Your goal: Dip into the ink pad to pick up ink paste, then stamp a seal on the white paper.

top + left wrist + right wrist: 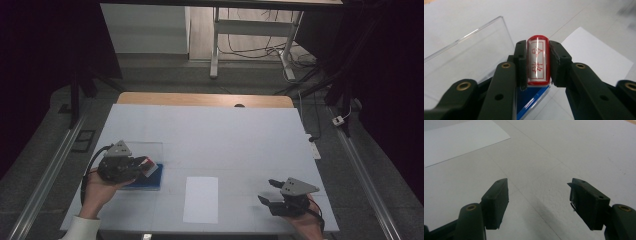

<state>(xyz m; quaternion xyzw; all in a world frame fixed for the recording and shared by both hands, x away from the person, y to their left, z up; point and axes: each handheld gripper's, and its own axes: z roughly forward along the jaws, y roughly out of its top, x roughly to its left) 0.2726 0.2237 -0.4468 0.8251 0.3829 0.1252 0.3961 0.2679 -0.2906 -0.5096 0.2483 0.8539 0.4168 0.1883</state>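
Observation:
My left gripper (538,62) is shut on a red stamp (538,61) with a white label of red characters, held a little above a blue ink pad (531,102). From above, the left gripper (146,165) grips the stamp (148,164) over the blue ink pad (150,179) at the table's left front. A clear lid (466,62) stands open behind the pad. A white sheet of paper (201,199) lies at the front centre. My right gripper (268,192) hovers open near the front right with nothing between its black fingers (496,202).
A white board (215,135) covers the wooden table (150,98). Behind the table stand a white frame's legs (215,45) and loose cables on the floor. A power strip (314,148) lies at the right edge.

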